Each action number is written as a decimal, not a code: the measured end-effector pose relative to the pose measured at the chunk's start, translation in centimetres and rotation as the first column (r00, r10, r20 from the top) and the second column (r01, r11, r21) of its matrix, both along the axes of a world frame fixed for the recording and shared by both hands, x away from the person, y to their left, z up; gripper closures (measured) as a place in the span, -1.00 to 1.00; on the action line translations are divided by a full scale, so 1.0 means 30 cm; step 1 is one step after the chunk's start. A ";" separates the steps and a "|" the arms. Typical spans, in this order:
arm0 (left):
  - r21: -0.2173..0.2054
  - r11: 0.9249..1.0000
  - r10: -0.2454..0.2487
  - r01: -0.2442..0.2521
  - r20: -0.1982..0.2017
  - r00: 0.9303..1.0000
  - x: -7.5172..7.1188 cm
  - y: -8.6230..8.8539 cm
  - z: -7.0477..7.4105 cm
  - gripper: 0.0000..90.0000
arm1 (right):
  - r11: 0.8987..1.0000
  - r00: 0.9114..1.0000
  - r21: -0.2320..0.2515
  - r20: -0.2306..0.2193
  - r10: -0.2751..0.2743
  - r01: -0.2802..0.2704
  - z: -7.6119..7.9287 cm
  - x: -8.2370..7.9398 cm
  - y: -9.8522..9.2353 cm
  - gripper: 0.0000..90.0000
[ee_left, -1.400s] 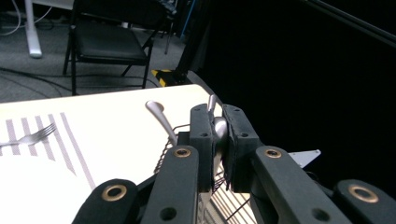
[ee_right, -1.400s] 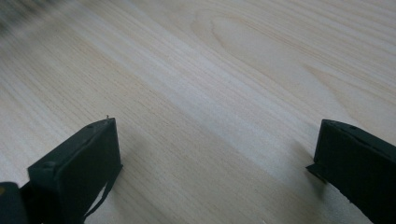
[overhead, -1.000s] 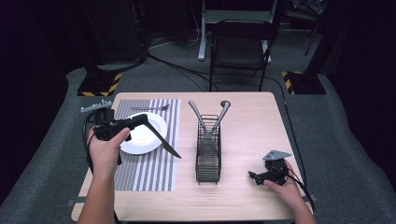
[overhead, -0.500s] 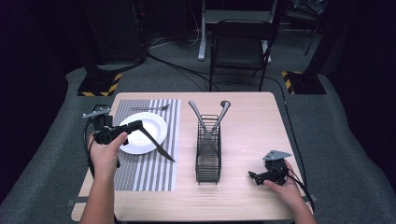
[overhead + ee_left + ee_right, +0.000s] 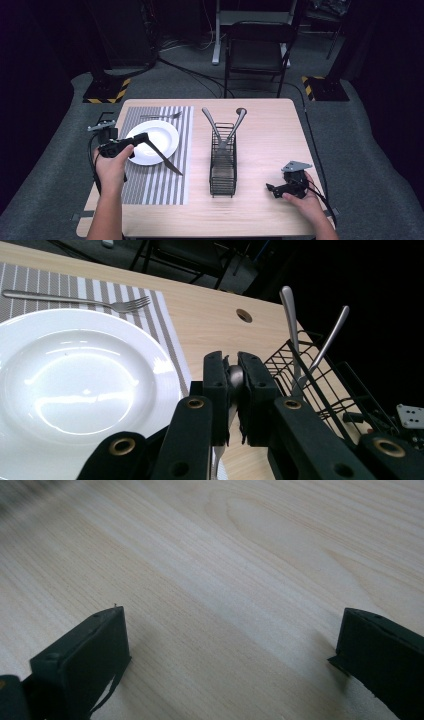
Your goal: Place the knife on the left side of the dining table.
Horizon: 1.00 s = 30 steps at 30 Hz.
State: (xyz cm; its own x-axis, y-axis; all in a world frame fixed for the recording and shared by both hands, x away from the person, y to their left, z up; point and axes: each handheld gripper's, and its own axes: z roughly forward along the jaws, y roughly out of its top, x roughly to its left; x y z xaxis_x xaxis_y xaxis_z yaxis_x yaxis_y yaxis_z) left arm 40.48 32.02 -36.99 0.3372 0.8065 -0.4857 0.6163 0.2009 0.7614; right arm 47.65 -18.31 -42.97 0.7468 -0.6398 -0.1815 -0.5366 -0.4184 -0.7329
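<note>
Wire caddy (image 5: 223,165) stands mid-table; bare table (image 5: 270,135) lies beyond it.

floor: grey carpet (image 5: 370,150) | furniture: black chair (image 5: 257,47) behind wooden table (image 5: 270,125) | surroundings: dark

Fork (image 5: 161,116) on placemat (image 5: 155,185), chair (image 5: 256,47) behind table (image 5: 270,135)

Left claw (image 5: 142,138) clamped tight; right claw (image 5: 272,189) jaws spread.
</note>
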 end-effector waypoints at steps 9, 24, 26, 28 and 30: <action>-0.016 1.000 0.027 -0.027 0.003 1.000 0.000 0.022 -0.033 0.85 | 1.000 1.000 0.000 -0.001 0.000 0.000 0.000 0.000 0.000 -1.00; -0.021 0.994 0.109 -0.110 -0.030 0.994 -0.031 0.124 -0.115 0.76 | 1.000 1.000 0.000 -0.001 -0.001 0.001 0.000 0.000 0.000 -1.00; -0.020 0.994 0.111 -0.112 -0.031 0.993 -0.034 0.136 -0.126 0.74 | 1.000 1.000 0.000 0.000 -0.003 0.003 0.000 0.000 -0.001 -1.00; -0.027 0.992 0.121 -0.122 -0.035 0.992 -0.037 0.148 -0.139 0.73 | 1.000 1.000 0.000 -0.001 -0.003 0.003 0.000 0.000 0.000 -1.00; -0.026 0.990 0.136 -0.138 -0.039 0.990 -0.041 0.156 -0.151 0.71 | 1.000 1.000 0.000 0.000 -0.003 0.003 0.000 0.000 -0.001 -1.00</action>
